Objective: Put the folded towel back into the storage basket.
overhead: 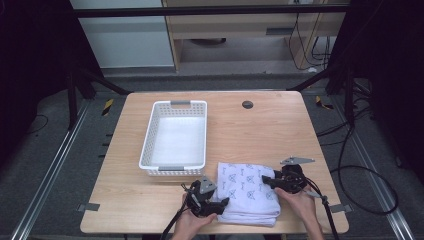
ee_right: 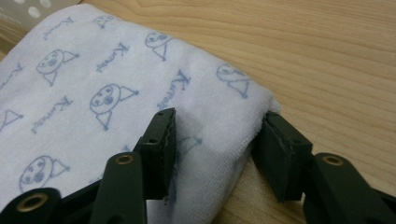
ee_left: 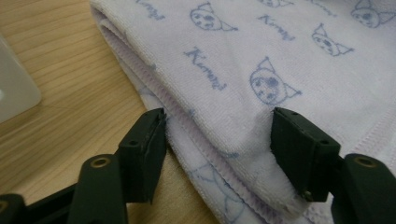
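Note:
A folded white towel [overhead: 247,192] printed with blue cat faces lies near the table's front edge. My left gripper [overhead: 221,203] is at its left edge, open. In the left gripper view the jaws [ee_left: 217,140] straddle the stacked layers of the towel [ee_left: 261,60]: one jaw is over the wood, the other rests on the cloth. My right gripper [overhead: 268,181] is at the towel's right side, open. In the right gripper view its jaws [ee_right: 217,135] straddle the rounded fold of the towel [ee_right: 93,93].
An empty white plastic basket [overhead: 172,171] stands left of centre, just behind the towel; its wall also shows in the gripper views [ee_left: 14,88] [ee_right: 28,9]. A dark round grommet [overhead: 247,104] sits at the back of the wooden table [overhead: 270,135]. Cables lie on the floor at the right.

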The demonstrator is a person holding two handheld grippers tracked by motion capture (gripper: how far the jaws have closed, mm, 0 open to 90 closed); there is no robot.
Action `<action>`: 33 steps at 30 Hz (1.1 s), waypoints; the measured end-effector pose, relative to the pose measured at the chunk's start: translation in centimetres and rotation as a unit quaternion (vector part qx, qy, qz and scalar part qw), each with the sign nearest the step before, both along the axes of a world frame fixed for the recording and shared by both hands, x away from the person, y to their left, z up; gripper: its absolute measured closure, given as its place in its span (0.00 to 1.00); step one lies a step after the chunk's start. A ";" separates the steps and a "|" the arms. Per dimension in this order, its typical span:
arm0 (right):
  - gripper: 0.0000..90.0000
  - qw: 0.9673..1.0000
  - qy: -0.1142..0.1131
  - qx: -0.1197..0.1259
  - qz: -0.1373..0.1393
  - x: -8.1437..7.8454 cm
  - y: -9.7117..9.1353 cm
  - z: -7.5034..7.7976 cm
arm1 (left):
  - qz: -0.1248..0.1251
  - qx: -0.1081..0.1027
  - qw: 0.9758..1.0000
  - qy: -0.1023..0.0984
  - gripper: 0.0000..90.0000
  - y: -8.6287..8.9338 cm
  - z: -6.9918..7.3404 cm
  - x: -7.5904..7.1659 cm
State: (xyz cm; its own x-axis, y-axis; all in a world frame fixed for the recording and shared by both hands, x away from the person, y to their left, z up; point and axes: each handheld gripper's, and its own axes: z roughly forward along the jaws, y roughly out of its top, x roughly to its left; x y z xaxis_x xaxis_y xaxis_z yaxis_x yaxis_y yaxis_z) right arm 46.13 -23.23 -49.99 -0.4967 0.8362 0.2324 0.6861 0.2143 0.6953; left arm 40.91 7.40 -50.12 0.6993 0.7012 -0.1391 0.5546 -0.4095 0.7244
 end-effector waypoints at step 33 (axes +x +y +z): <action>0.80 1.000 0.014 0.021 0.005 0.0 0.2 1.2 | -0.004 -0.032 0.999 0.023 0.79 -0.1 1.4 -0.4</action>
State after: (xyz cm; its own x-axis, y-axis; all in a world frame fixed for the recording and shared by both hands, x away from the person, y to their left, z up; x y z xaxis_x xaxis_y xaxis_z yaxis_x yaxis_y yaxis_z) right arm 46.13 -23.05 -48.78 -0.4974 0.8207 0.2811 0.7039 0.1924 0.6838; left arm 40.53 7.34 -48.72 0.6962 0.6845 -0.2161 0.5857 -0.3676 0.7224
